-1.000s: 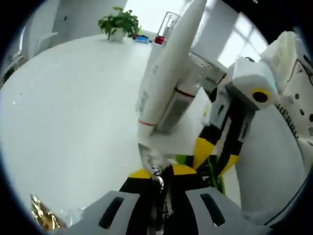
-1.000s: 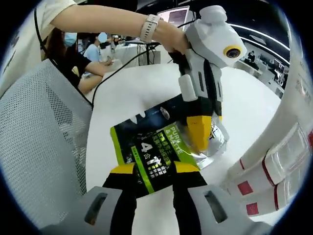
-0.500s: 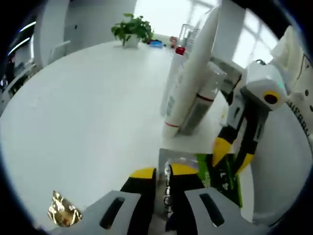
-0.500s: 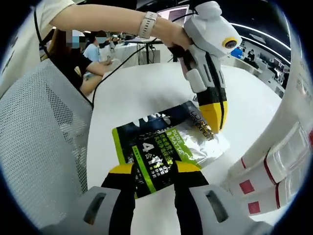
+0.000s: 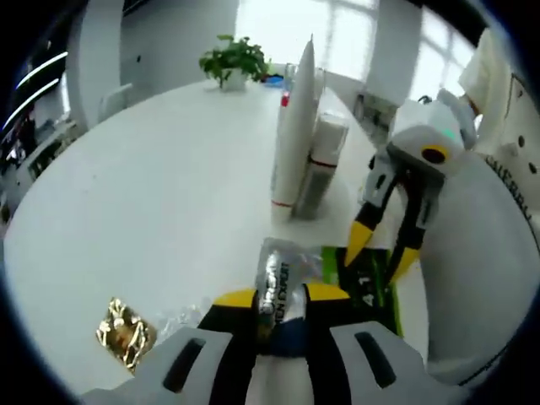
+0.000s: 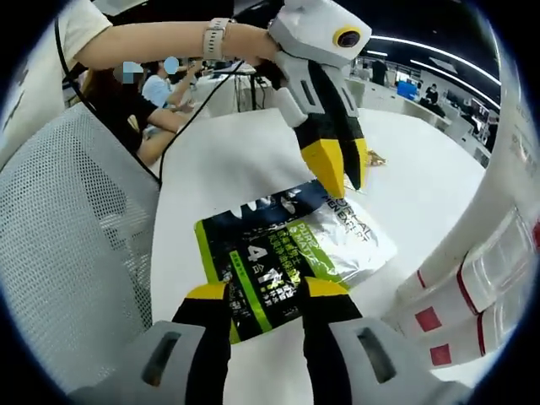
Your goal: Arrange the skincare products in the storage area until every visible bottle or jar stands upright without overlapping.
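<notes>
A round white desk point(image 5: 126, 194) fills a bright office, with windows and a potted plant point(image 5: 234, 61) at its far edge, at 12 o'clock in the left gripper view. A mesh chair point(image 6: 72, 253) stands at 9 o'clock in the right gripper view, seated people behind it. A crumpled gold foil wrapper point(image 5: 125, 333) lies at 8 o'clock in the left gripper view.

A tall white tube point(image 5: 292, 126) stands upright against a shorter white bottle point(image 5: 322, 160) with a red band. The green-and-silver sachet point(image 6: 287, 249), reading "PURE" and "4", lies flat on the desk. The right hand-held gripper point(image 6: 261, 291) clenches its near edge. The left hand-held gripper point(image 6: 336, 173) hangs just above it, tips close together, gripping nothing.
</notes>
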`<state>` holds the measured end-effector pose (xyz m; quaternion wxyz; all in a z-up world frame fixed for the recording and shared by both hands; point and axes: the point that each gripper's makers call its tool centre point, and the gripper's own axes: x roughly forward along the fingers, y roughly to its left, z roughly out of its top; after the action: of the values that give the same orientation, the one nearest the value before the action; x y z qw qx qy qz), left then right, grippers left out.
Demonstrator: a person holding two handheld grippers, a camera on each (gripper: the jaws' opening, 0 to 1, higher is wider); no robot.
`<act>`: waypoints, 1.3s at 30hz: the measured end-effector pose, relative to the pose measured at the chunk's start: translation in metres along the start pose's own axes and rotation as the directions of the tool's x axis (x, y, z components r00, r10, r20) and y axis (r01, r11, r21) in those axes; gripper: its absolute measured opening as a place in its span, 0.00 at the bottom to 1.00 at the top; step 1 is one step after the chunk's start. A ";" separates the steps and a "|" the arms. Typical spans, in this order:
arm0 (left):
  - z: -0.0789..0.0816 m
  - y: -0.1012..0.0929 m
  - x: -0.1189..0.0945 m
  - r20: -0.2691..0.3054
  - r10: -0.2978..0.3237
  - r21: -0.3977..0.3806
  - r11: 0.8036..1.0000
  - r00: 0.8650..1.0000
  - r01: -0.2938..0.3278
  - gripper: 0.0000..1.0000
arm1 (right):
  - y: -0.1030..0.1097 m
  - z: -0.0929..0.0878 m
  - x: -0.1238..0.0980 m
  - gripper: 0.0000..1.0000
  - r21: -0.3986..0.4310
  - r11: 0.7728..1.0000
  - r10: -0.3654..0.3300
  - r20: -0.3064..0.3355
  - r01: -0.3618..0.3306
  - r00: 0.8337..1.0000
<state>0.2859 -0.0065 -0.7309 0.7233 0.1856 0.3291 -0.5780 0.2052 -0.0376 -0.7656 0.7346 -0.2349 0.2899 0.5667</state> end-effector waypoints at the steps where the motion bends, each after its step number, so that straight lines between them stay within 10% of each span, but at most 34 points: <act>1: -0.001 0.001 0.000 -0.004 -0.001 -0.003 1.000 1.000 0.001 0.20 | 0.001 0.000 0.000 0.34 -0.001 1.000 0.002 -0.003 -0.002 1.000; 24: -0.034 0.003 0.000 -0.084 0.031 -0.068 0.997 0.996 -0.037 0.23 | 0.009 -0.002 0.002 0.44 -0.014 1.000 -0.008 -0.025 0.007 1.000; 39: -0.020 0.018 0.009 -0.026 0.096 -0.096 0.991 0.995 -0.098 0.21 | -0.014 0.002 0.002 0.44 0.028 0.998 -0.058 -0.021 0.058 0.998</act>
<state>0.2987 0.0053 -0.7535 0.7552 0.1723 0.3550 -0.5235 0.2195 -0.0383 -0.7656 0.7510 -0.2384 0.2983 0.5386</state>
